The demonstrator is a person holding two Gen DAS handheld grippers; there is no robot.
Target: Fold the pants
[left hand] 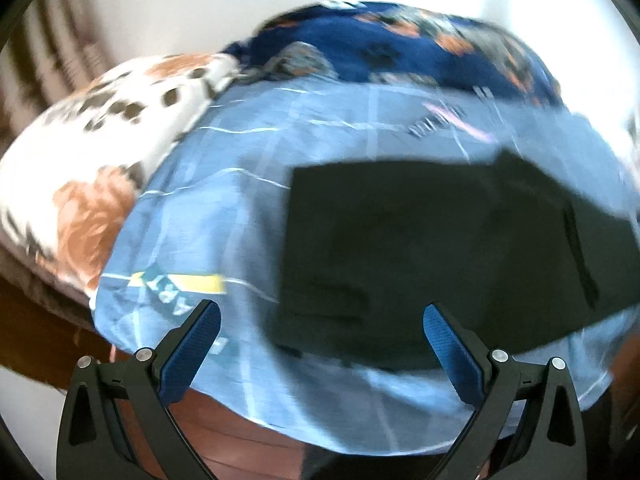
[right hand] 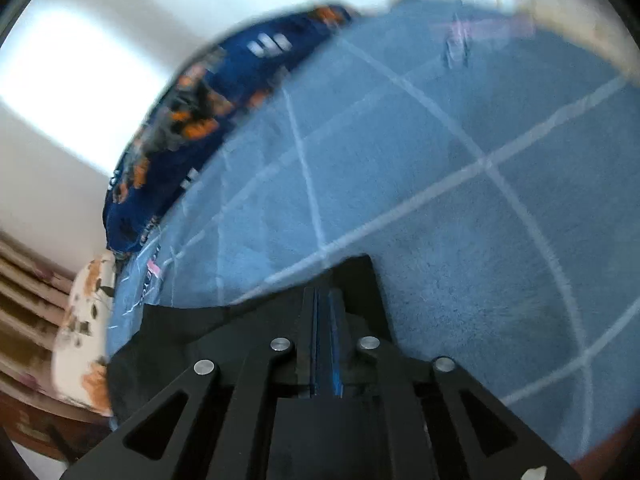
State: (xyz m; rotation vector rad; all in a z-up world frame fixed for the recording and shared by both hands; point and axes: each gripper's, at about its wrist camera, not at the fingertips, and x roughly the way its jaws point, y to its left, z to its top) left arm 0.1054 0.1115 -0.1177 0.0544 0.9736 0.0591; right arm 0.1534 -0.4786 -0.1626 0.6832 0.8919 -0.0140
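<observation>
Black pants [left hand: 420, 248]: folded flat on light-blue bedsheet [left hand: 224, 200], 3 o'clock of centre. Left gripper [left hand: 320, 320]: jaws wide apart, empty, above pants. Right gripper [right hand: 324, 300]: clamped on pants edge [right hand: 192, 332].

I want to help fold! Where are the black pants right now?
The black pants lie on the light blue bedsheet, ahead and right in the left wrist view, with the dark blue floral blanket beyond them.
</observation>
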